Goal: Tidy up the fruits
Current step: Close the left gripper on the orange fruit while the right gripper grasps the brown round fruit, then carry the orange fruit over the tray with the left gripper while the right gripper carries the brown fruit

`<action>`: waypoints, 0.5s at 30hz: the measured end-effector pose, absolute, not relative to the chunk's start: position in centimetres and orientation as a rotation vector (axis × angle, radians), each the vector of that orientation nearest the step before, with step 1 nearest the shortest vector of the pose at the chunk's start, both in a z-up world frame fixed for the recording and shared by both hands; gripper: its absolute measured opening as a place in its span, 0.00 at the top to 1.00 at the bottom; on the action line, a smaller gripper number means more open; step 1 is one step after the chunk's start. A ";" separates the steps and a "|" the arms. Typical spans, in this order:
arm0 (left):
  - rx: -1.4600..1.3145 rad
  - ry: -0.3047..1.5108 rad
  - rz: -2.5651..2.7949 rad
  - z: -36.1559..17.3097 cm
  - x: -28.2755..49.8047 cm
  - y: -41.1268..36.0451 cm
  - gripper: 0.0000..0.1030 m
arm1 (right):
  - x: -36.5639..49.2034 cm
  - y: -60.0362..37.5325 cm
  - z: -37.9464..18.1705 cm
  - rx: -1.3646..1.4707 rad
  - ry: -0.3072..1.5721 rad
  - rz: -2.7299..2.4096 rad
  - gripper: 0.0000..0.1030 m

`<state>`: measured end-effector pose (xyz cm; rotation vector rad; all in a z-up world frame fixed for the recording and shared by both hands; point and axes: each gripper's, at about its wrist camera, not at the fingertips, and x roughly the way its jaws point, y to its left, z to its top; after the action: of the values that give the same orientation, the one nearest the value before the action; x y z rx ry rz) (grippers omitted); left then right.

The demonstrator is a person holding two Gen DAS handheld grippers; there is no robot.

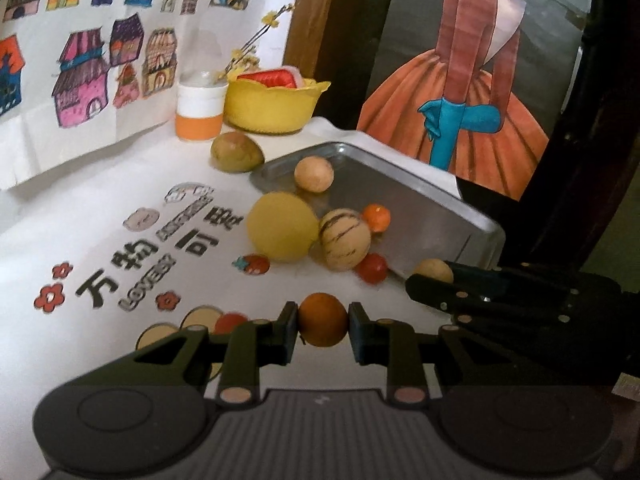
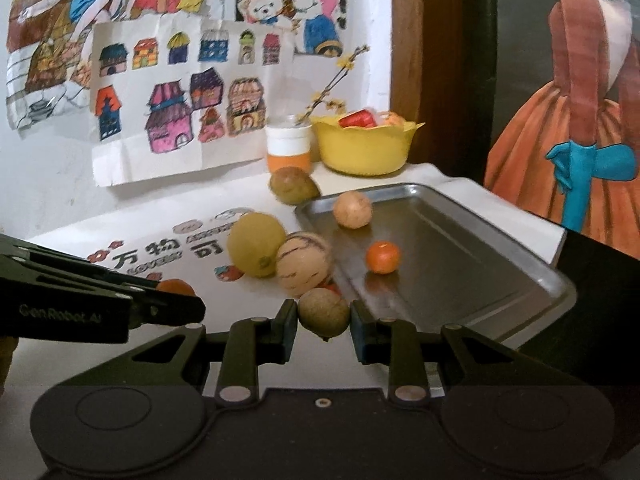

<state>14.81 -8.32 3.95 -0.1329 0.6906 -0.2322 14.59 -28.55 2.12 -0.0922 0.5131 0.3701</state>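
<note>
My left gripper [image 1: 323, 322] is shut on a small orange [image 1: 322, 316] just above the white printed tablecloth. My right gripper [image 2: 324, 316] is shut on a round tan fruit [image 2: 322, 309] beside the near-left corner of the metal tray [image 2: 472, 248]. Inside the tray lie a tan ball-shaped fruit [image 2: 352, 209] and a small tangerine [image 2: 383, 257]. Against the tray's left edge sit a big yellow fruit [image 2: 256, 244], a striped melon [image 2: 304, 263] and a red tomato [image 1: 372, 268]. A green-brown mango [image 2: 294, 185] rests at the tray's far corner.
A yellow bowl [image 2: 364, 144] holding red items and an orange-and-white jar [image 2: 289, 144] with twigs stand against the wall at the back. Drawings hang on the wall. The table ends just right of the tray, where a dark frame and a painting stand.
</note>
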 end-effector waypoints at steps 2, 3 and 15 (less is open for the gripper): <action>-0.133 0.684 -0.239 4.4 15.1 -8.7 0.71 | 14.8 -29.1 2.3 -0.085 0.503 0.356 0.71; -0.131 0.681 -0.243 4.6 15.3 -9.0 0.71 | 15.0 -29.4 2.3 -0.082 0.499 0.349 0.71; -0.114 0.640 -0.283 6.1 18.6 -12.6 0.71 | 17.4 -32.9 1.5 -0.053 0.487 0.282 0.71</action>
<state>18.62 -12.56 6.15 -0.1140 0.6400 -0.2827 17.35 -32.92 1.51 -0.0534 0.4867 0.2815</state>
